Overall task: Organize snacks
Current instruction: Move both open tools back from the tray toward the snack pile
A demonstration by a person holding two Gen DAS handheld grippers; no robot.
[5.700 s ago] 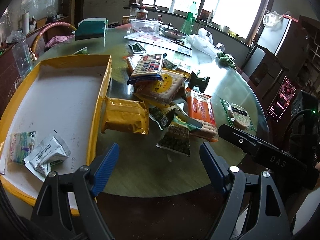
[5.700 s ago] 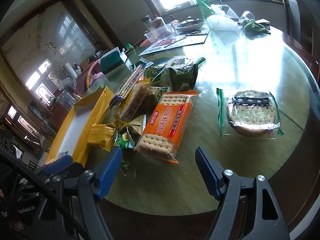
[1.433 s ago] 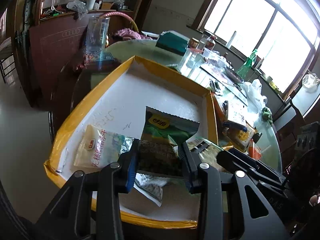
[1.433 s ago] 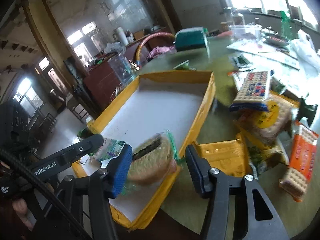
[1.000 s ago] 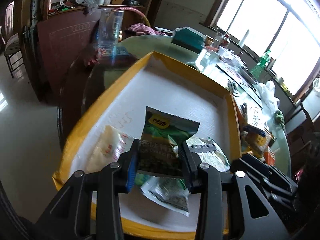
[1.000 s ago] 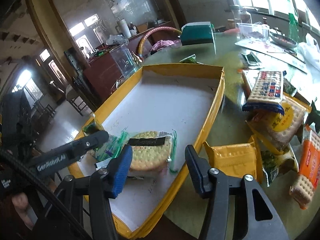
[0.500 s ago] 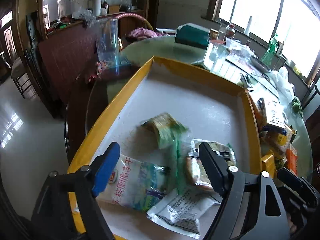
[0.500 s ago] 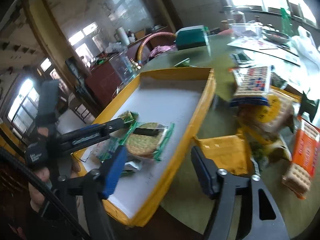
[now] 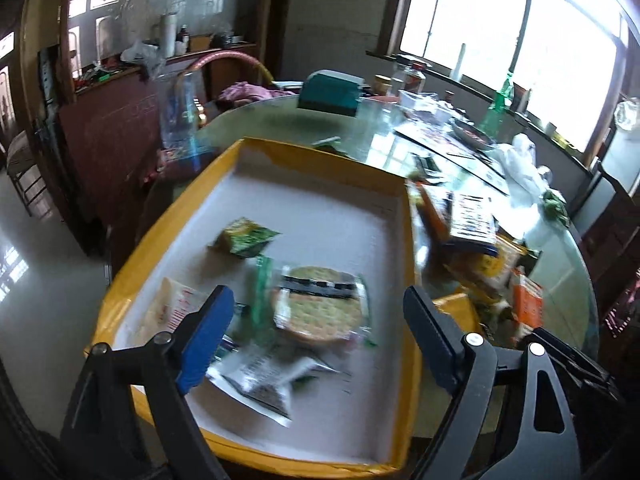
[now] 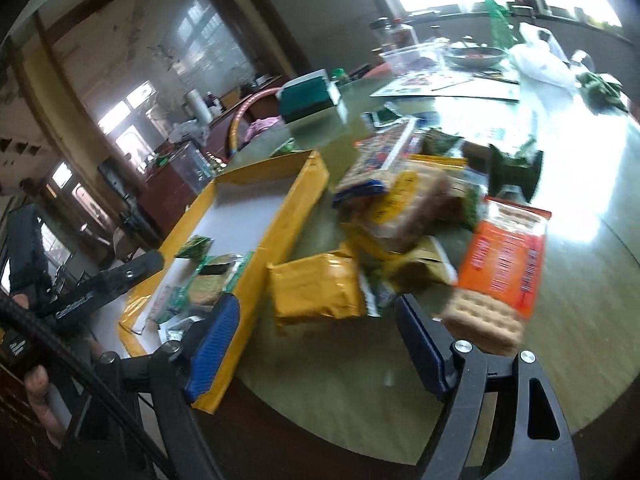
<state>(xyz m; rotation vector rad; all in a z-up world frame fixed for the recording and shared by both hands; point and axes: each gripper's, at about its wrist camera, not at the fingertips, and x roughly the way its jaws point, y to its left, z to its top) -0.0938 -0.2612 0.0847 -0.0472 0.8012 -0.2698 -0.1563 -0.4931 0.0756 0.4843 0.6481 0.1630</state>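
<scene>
The yellow tray (image 9: 404, 240) fills the middle of the left wrist view, and it is the place where the snacks are collected. A round cracker pack (image 9: 318, 306) lies flat near the tray's lower end, a small green packet (image 9: 246, 237) lies above it to the left, and a white sachet (image 9: 260, 376) and a pale packet (image 9: 176, 310) lie at the lower left. They lie loose and not lined up, probably because they were simply dropped in.

The left gripper (image 9: 316, 336) hangs over these packs with its jaws opening and nothing between them. The right gripper (image 10: 316, 346) is also released, jaws opening and empty. In its view it points at the pile (image 10: 404, 208) still waiting on the glass table (image 10: 580, 280), right of the tray. A yellow pack (image 10: 316, 290) lies nearest, just above the jaws, and an orange cracker pack (image 10: 500, 268) lies at the right. I think the yellow pack is the easiest next pick, because it lies on top and free.
</scene>
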